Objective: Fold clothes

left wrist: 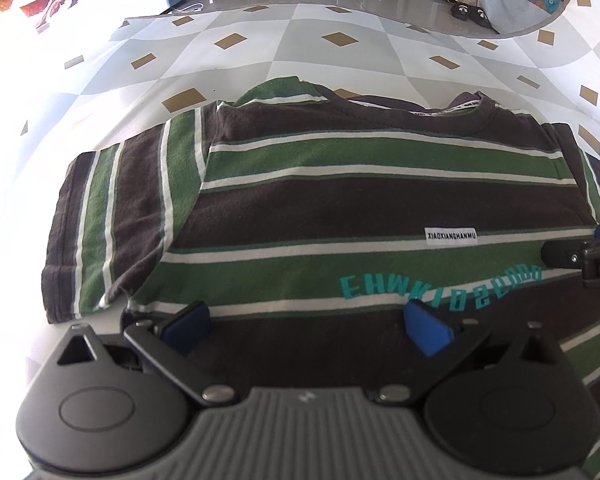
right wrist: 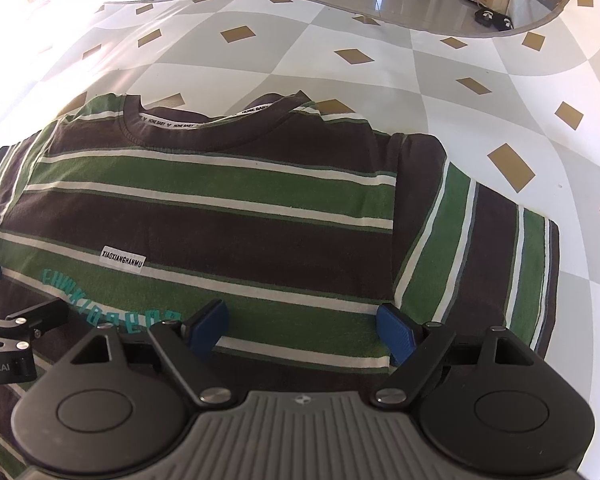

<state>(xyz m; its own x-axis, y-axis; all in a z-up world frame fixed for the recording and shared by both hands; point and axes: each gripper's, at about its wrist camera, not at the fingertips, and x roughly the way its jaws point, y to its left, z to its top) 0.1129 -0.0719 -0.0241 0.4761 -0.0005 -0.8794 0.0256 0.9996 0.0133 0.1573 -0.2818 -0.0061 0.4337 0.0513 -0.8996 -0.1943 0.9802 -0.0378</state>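
A checked mat (left wrist: 340, 24) with brown diamonds covered the surface. A striped shirt (left wrist: 340, 200) in brown, green and white lay flat on the mat, front up, collar (right wrist: 172, 130) at the far side, both sleeves spread outward. The left tool (left wrist: 306, 326) hovered over the shirt's lower half, jaws spread, pinching nothing. The right tool (right wrist: 302, 332) was beside it, jaws likewise spread wide over the fabric. A white label (left wrist: 451, 236) sat above teal lettering (left wrist: 440, 286).
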